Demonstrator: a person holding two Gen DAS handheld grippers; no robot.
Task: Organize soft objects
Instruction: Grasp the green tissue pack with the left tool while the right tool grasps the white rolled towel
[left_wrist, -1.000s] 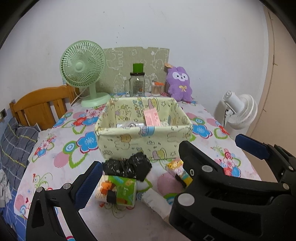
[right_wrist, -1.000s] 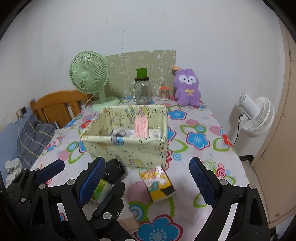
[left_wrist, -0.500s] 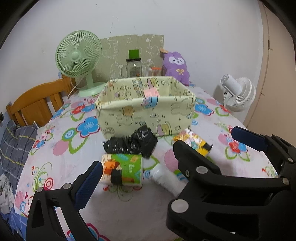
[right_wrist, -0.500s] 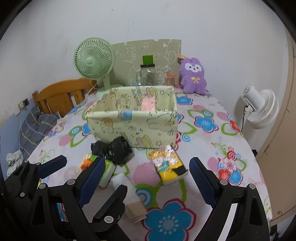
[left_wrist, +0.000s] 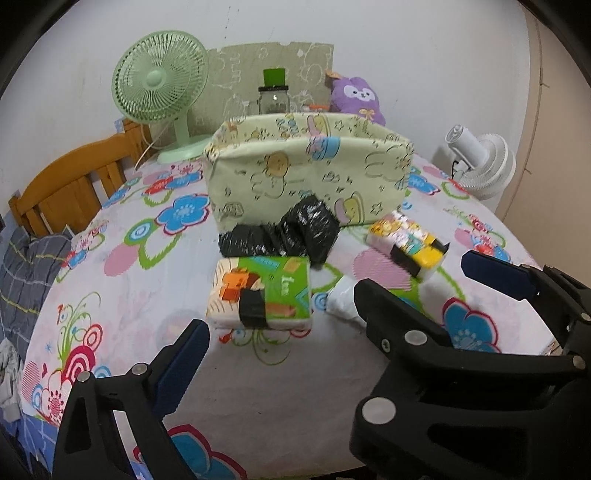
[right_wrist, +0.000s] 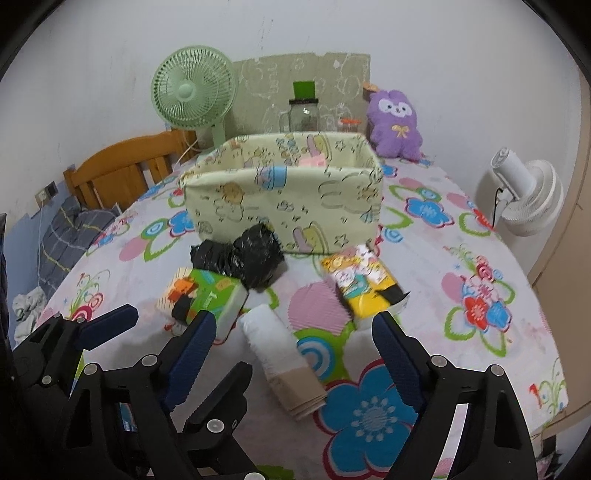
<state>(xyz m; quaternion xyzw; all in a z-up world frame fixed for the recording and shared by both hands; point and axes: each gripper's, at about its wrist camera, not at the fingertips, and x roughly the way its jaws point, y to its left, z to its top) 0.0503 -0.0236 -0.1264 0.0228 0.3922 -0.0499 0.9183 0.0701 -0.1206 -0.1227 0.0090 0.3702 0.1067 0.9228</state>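
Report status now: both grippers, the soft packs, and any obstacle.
Left gripper open, empty. Right gripper open over white roll. Green pack, yellow pack, black bag outside basket.

Both grippers have been lowered toward the table and brought closer to the packs. In the left wrist view the green tissue pack (left_wrist: 260, 293) now fills the frame centre. The inside of the fabric basket (right_wrist: 284, 199) has been lost from sight; only its front wall is seen.

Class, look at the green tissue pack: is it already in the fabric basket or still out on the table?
Out. The green tissue pack lies on the tablecloth in front of the basket.
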